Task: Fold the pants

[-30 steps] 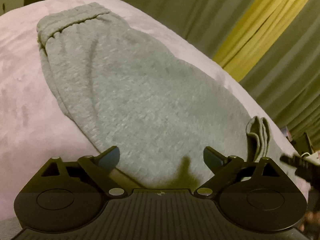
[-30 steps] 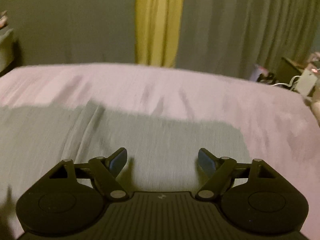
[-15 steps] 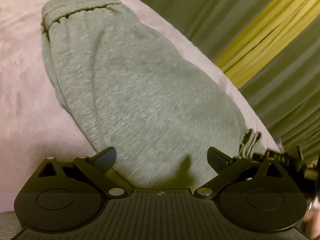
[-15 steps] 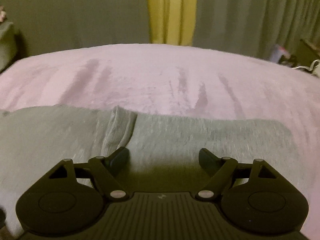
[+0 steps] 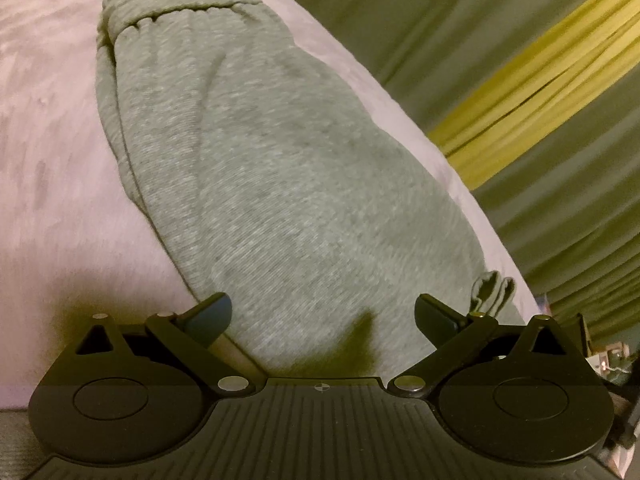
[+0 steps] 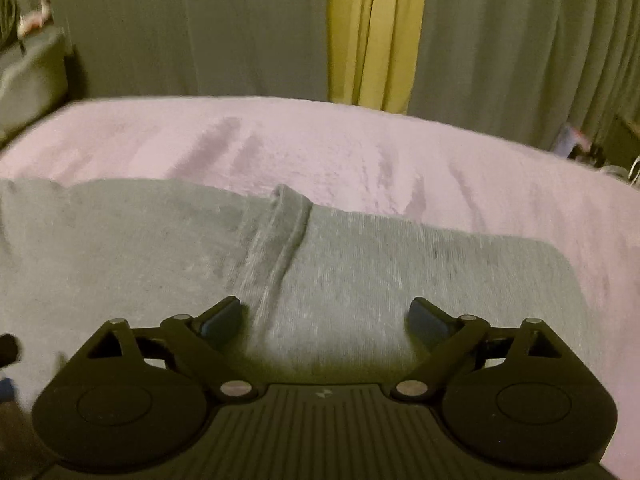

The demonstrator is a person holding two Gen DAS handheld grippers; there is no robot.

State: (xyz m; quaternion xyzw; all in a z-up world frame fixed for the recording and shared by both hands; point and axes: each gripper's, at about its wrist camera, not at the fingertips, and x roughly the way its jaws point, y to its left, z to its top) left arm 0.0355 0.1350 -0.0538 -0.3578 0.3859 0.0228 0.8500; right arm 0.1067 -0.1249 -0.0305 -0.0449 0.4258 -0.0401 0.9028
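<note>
Grey sweatpants (image 5: 280, 184) lie folded lengthwise on a pink blanket (image 5: 52, 168), the elastic waistband (image 5: 176, 4) at the far end. My left gripper (image 5: 324, 316) is open and empty, hovering over the near part of the pants. A ribbed cuff (image 5: 492, 292) sticks up beside its right finger. In the right wrist view the pants (image 6: 380, 264) lie across the blanket (image 6: 360, 148) with a cuff ridge (image 6: 280, 236) running toward my right gripper (image 6: 326, 316), which is open and empty just above the cloth.
Grey curtains (image 6: 520, 40) with a yellow strip (image 6: 376, 32) hang behind the bed. Clutter sits past the bed's right edge (image 6: 576, 140). A dark cushion (image 6: 28, 76) stands at the far left.
My left gripper tilted and moved closer along the pants. My right gripper pulled back a little, so the cuff ridge and pants edge sit farther up the view.
</note>
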